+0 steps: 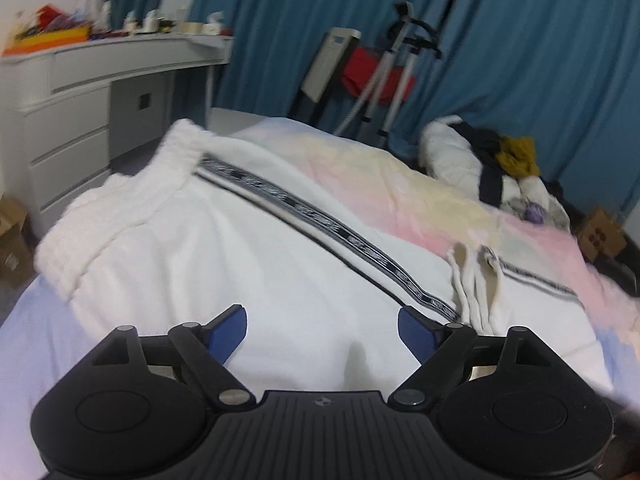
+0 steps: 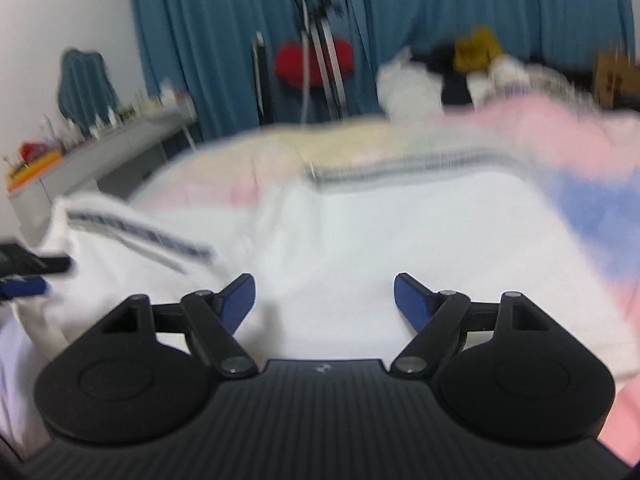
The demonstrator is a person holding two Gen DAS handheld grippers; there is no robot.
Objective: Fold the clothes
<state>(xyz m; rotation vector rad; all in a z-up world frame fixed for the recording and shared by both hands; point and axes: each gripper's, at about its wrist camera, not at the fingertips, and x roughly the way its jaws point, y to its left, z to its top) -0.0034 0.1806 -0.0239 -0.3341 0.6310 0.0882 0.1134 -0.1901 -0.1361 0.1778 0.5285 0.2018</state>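
Observation:
White trousers (image 1: 224, 240) with a black-and-white patterned side stripe (image 1: 320, 220) lie spread on the pastel bedspread (image 1: 400, 184). The ribbed waistband (image 1: 132, 184) is at the far left, the leg cuffs (image 1: 476, 280) at the right. My left gripper (image 1: 322, 330) is open and empty just above the white fabric. In the blurred right wrist view the trousers (image 2: 360, 240) fill the middle. My right gripper (image 2: 324, 300) is open and empty above them. The left gripper's blue finger (image 2: 24, 286) shows at the left edge.
A pile of other clothes (image 1: 496, 168) sits at the bed's far right corner. A white dresser (image 1: 80, 92) with clutter stands at the left. A red item on a metal stand (image 1: 380, 72) and blue curtains (image 1: 520, 40) are behind the bed. Cardboard boxes (image 1: 600, 236) are at the right.

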